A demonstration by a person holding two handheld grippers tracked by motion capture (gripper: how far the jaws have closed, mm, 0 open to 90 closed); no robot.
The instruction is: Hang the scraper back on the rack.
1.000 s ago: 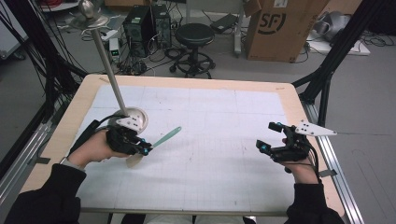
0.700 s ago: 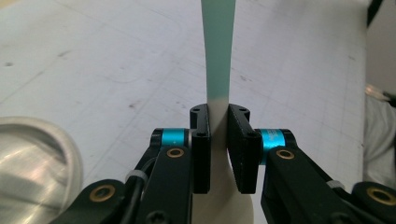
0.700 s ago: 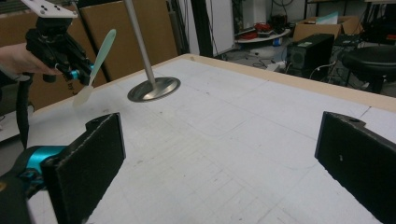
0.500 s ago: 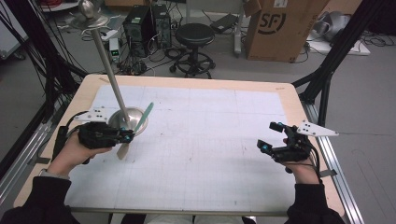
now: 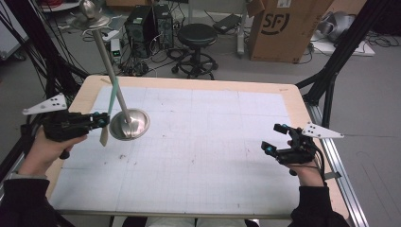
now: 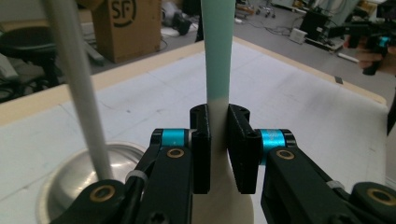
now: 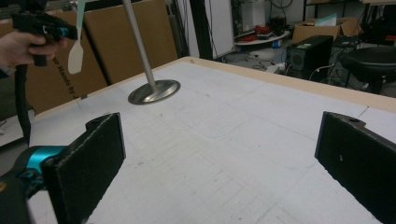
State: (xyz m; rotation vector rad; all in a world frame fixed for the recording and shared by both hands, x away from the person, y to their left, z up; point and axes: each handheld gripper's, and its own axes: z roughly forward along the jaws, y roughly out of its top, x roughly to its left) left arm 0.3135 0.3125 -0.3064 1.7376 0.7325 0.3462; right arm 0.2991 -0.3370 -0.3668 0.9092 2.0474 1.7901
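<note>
High view: left gripper clamps a spatula beside the metal stand; right gripper gapes wide; beyond the stand, a box reads "SF".

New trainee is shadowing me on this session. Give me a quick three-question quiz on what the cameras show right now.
1. True or false: the left gripper is shut on the spatula.
2. Which way do the right gripper's jaws stand? A) wide open, nothing between them B) shut on a cloth C) shut on the stand's pole
3. Fill in: the spatula's mint-green end points ____, its pale blade end down.

Key
1. True: in the left gripper view both jaws press on the spatula's shaft.
2. A.
3. Up, beside the metal stand with its round base on the table.
</note>
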